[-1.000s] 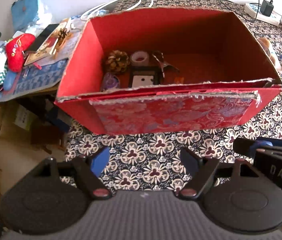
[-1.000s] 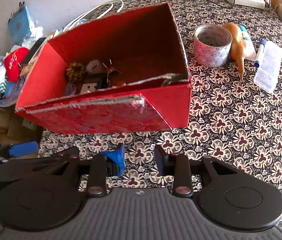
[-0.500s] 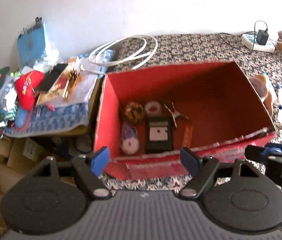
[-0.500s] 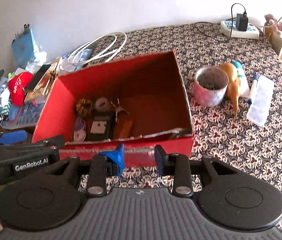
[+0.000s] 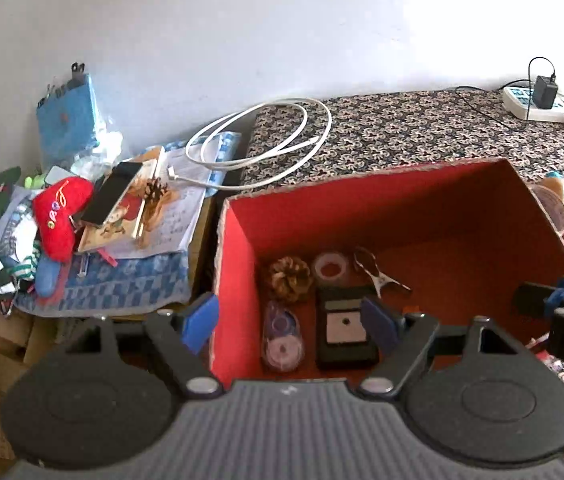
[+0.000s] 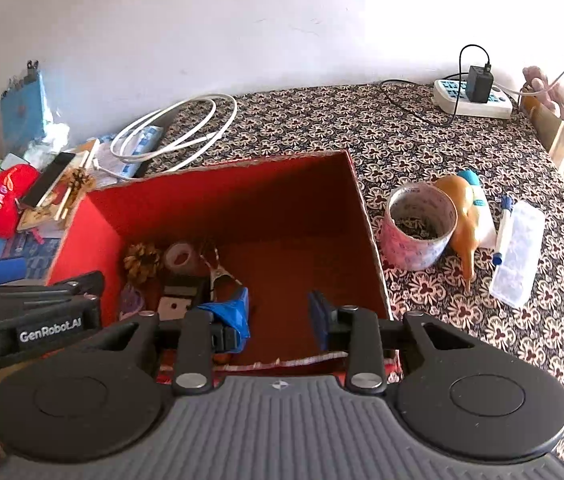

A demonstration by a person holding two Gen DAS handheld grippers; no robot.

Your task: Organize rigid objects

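Note:
An open red cardboard box (image 5: 238, 264) (image 6: 365, 216) stands on the patterned table. In its left part lie a pine cone (image 5: 289, 278), a small clear tape roll (image 5: 329, 266), a metal clip (image 5: 377, 276), a black block (image 5: 343, 326) and a correction-tape dispenser (image 5: 282, 340). My left gripper (image 5: 289, 322) hangs open above the box's near left corner, holding nothing. My right gripper (image 6: 278, 316) hovers over the box's near edge, its jaws narrowly apart and nothing between them. Outside, right of the box, stand a wide tape roll (image 6: 417, 226), an orange figurine (image 6: 463, 216), a blue marker (image 6: 503, 228) and a clear case (image 6: 517, 252).
A coiled white cable (image 5: 266, 136) lies behind the box. A power strip (image 6: 473, 98) with a charger sits at the far right. A pile of cloth, books and a red plush (image 5: 60, 216) fills the surface left of the table.
Both grippers rose and moved toward the box, so each view now looks down into it instead of at its front wall. Neither jaw gap has changed.

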